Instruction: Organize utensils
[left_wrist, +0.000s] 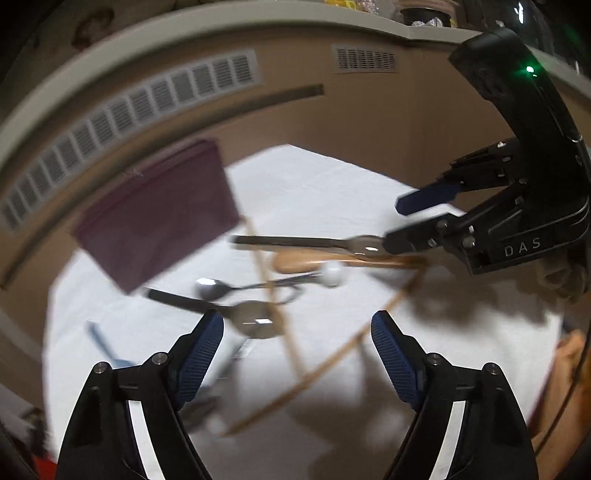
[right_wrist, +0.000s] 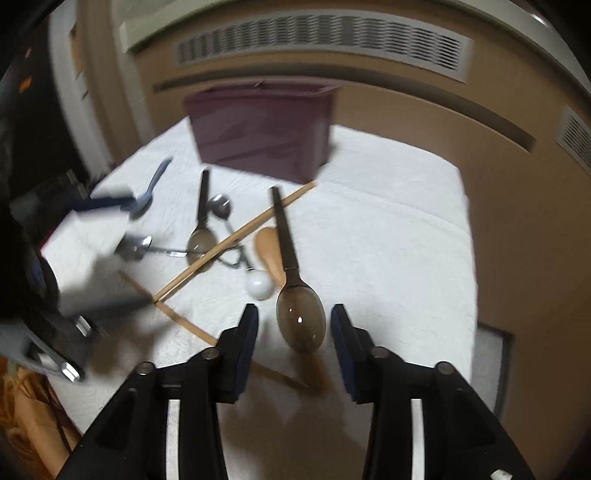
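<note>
Right gripper (right_wrist: 291, 332) straddles the dark spoon (right_wrist: 301, 319), fingers apart; left gripper (left_wrist: 297, 332) open. Next: close, carry to box (right_wrist: 260, 129) at 12 o'clock.

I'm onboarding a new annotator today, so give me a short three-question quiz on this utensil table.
1. True or false: the left gripper is clamped on a spoon.
2. What lies between the fingers of the right gripper? A) smoky dark-handled spoon B) fork C) knife
3. What colour is the box at the far edge of the white cloth?
Key: 1 false, its jaws are open and empty; 2 A; 3 maroon.
</note>
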